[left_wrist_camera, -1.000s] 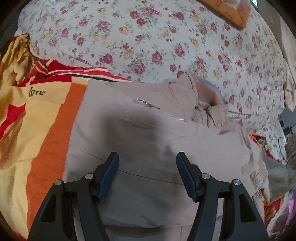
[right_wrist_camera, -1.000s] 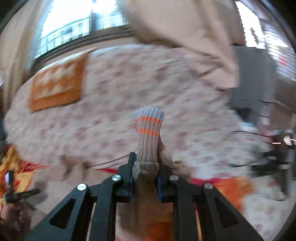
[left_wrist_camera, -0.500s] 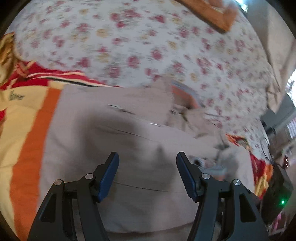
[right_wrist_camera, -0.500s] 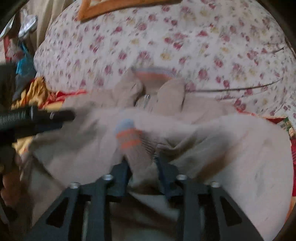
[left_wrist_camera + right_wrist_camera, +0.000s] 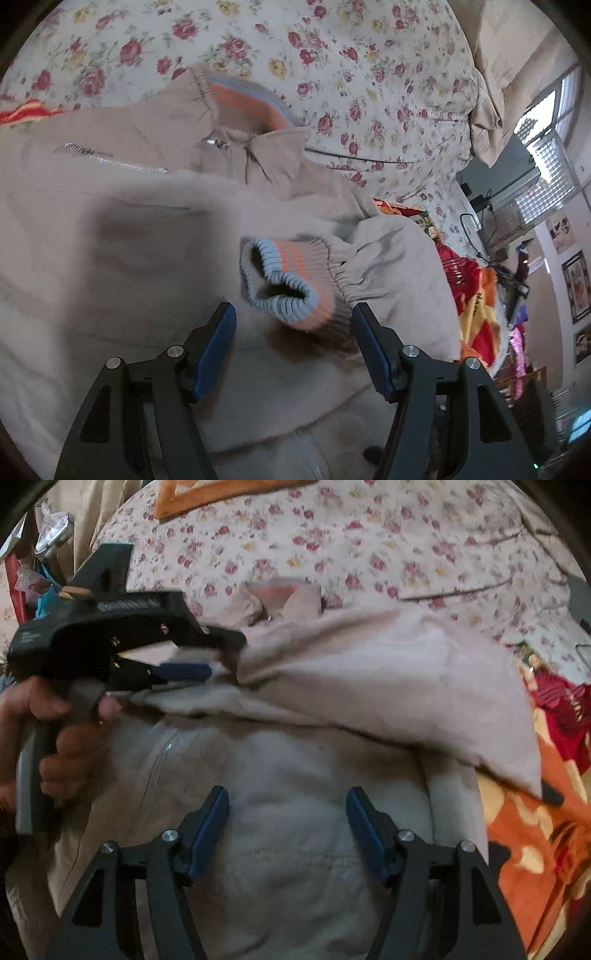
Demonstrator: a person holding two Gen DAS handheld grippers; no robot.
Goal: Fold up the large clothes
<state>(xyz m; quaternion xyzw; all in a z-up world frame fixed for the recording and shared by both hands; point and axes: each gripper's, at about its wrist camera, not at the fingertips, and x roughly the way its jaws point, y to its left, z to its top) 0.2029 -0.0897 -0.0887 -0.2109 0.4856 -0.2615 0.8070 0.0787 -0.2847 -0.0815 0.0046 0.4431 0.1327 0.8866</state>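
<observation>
— Floral bedding (image 5: 369,74) lay behind everything, with an orange blanket (image 5: 535,830) off to the right. What was on it?

— My jacket (image 5: 129,240), spread flat on the bed, collar (image 5: 240,99) away from me. I judged it lay that way so the sleeves could be folded across the body; the sleeve (image 5: 388,266) was already over the chest, its cuff (image 5: 284,280) in the middle.

— And your left gripper (image 5: 291,347)?

— It hung wide open over the jacket, the cuff lying just ahead of its blue pads (image 5: 216,343), gripped by neither. In the right view it sat by the folded sleeve (image 5: 369,679); whether it touched cloth I couldn't tell.

— The right gripper (image 5: 288,834)?

— Also spread wide, holding nothing, hovering above the lower body of the jacket.
</observation>
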